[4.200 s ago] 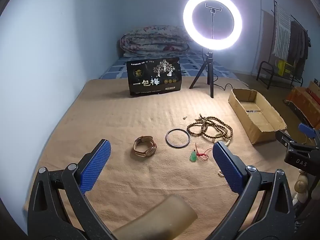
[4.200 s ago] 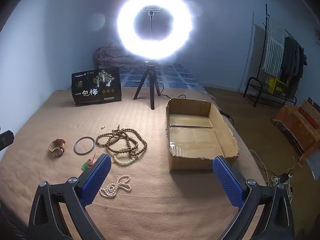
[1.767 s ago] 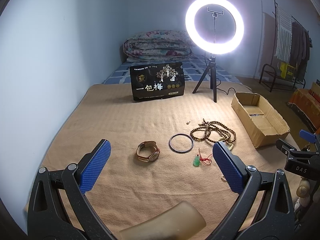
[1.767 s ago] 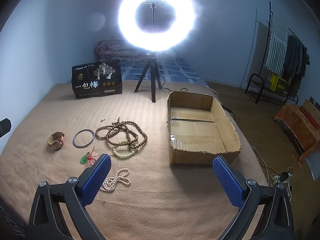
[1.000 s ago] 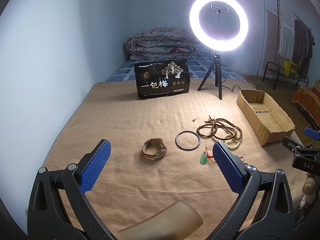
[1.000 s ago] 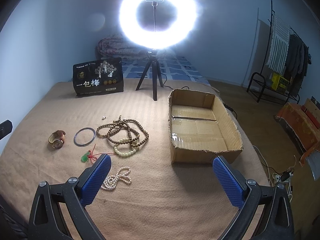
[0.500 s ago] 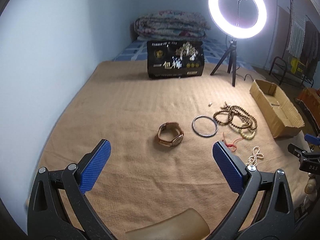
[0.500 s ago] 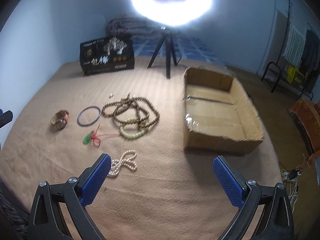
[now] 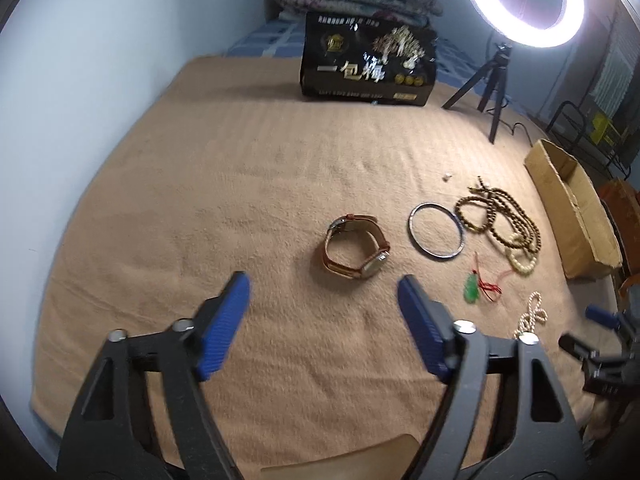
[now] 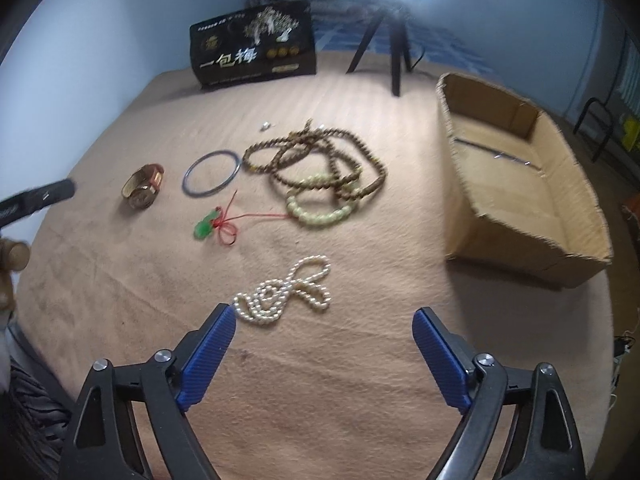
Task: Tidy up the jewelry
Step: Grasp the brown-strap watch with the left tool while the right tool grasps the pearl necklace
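Both grippers hovering, jaws apart, holding nothing.
I'm aiming my left gripper [image 9: 323,309] at the watch [image 9: 356,251], my right gripper [image 10: 324,340] beside the pearl necklace [image 10: 286,290], left of the cardboard box [image 10: 520,184].

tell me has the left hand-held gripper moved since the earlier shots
Yes. The left hand-held gripper has moved forward and down toward the watch, which now lies just ahead of its open jaws, nearer than before; the black bag also looms larger.

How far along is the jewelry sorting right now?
Nothing done yet: the cardboard box looks empty. Both tools are open and hold nothing; the left tool faces the watch, the right tool the pearl strand. Bangle, pendant and beads remain.
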`<state>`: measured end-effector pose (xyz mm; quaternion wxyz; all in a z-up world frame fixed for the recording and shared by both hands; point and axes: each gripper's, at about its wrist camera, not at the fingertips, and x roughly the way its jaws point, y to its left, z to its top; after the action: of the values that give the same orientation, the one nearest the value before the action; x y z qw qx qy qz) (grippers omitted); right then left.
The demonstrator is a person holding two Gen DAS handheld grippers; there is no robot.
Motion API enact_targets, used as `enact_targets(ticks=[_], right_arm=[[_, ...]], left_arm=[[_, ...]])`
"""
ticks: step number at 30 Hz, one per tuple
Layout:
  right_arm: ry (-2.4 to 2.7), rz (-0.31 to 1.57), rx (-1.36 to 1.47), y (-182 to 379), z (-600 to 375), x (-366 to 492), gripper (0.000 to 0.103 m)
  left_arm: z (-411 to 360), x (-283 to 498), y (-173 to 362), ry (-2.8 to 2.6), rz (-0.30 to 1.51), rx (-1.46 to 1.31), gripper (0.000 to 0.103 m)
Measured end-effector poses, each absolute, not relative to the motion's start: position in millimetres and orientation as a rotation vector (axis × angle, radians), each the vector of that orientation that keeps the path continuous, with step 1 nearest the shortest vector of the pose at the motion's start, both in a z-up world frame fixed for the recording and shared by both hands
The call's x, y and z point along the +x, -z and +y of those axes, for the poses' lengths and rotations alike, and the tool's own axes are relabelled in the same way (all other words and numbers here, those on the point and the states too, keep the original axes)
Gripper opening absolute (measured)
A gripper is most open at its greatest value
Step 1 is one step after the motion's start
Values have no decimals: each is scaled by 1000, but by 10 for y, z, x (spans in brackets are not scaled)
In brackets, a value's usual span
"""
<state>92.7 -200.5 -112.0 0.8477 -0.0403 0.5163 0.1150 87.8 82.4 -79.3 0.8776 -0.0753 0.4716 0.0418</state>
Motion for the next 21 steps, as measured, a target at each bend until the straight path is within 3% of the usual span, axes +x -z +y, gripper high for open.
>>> enact_targets(ticks=[4, 21], right_arm=[[-288, 1109, -116, 1220, -1893, 948, 90], [-340, 1142, -242, 1475, -1702, 1193, 97]], left_arm=[[938, 1103, 981, -88, 1050, -211, 61], [1084, 1513, 1364, -71, 1154, -317, 48]])
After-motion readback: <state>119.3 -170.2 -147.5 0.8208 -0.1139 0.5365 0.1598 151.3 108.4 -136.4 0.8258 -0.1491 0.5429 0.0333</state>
